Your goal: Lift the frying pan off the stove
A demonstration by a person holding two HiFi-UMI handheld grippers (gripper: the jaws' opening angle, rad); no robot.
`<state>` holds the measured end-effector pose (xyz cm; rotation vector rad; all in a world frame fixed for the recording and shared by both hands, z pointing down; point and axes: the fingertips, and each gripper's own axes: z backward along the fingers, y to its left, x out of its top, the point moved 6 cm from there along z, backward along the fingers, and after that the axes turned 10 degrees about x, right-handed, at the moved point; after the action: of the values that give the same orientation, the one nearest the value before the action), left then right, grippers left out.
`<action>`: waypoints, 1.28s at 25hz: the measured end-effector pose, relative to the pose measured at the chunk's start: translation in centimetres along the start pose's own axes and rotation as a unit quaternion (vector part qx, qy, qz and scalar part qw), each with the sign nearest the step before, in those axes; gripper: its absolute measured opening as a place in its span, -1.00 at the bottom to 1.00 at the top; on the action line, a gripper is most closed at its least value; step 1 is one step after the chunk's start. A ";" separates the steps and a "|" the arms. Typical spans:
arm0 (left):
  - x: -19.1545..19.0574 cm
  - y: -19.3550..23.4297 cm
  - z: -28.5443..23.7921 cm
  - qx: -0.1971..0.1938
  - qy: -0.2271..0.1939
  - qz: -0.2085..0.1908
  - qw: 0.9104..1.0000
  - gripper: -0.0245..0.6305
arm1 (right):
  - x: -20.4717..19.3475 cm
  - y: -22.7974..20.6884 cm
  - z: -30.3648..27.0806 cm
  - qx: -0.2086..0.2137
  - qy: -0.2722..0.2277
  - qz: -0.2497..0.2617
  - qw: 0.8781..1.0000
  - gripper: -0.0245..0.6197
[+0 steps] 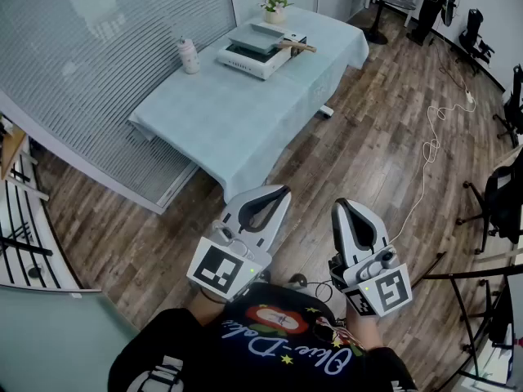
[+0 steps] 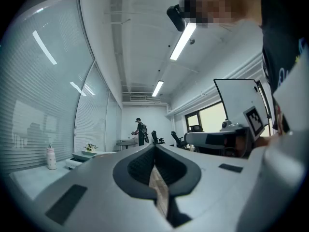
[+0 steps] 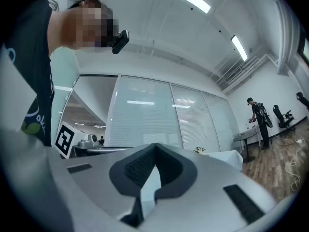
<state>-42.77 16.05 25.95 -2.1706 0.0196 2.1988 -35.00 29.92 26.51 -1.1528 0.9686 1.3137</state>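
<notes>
Left hand-held gripper and right hand-held gripper are side by side close to the person's body in the head view. They are over the wooden floor, both pointing toward the tabletop and well apart from it. A pale blue cloth covers the tabletop. Near its far end sits a white stove. The frying pan, square and grey, rests on top of it with its wooden handle reaching toward the right edge. A white bottle stands by the left edge, just beside the stove, and a small potted plant stands at the far edge. A white cable trails across the floor to the right.

In the left gripper view, the jaws are pressed together with nothing between them. Beyond them the bottle, stove and plant show small at left; the pan is too small to tell apart there.

In the right gripper view, the jaws likewise meet, empty. Past them are the plant and a corner of the cloth-covered tabletop.
</notes>
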 end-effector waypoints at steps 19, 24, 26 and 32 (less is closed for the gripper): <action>0.2 -5.6 -4.4 -0.020 0.005 -0.005 1.000 -0.92 | 1.6 -4.8 6.5 -0.022 -0.031 -0.001 0.999 -0.92; -0.2 -6.9 -4.6 -0.015 0.012 -0.016 1.000 -0.92 | 1.1 -5.6 7.9 -0.024 -0.022 -0.005 0.999 -0.92; -0.4 -7.0 -5.0 -0.015 0.014 -0.018 1.000 -0.92 | 0.9 -6.1 8.1 -0.025 -0.024 -0.009 0.999 -0.92; -1.4 -6.8 -7.2 -0.027 0.015 -0.001 1.000 -0.92 | 0.1 -7.6 8.0 -0.029 -0.021 -0.015 0.999 -0.92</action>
<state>-35.26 22.51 27.41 -2.2301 -0.0429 2.1906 -28.20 38.37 28.53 -1.1751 0.8844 1.3453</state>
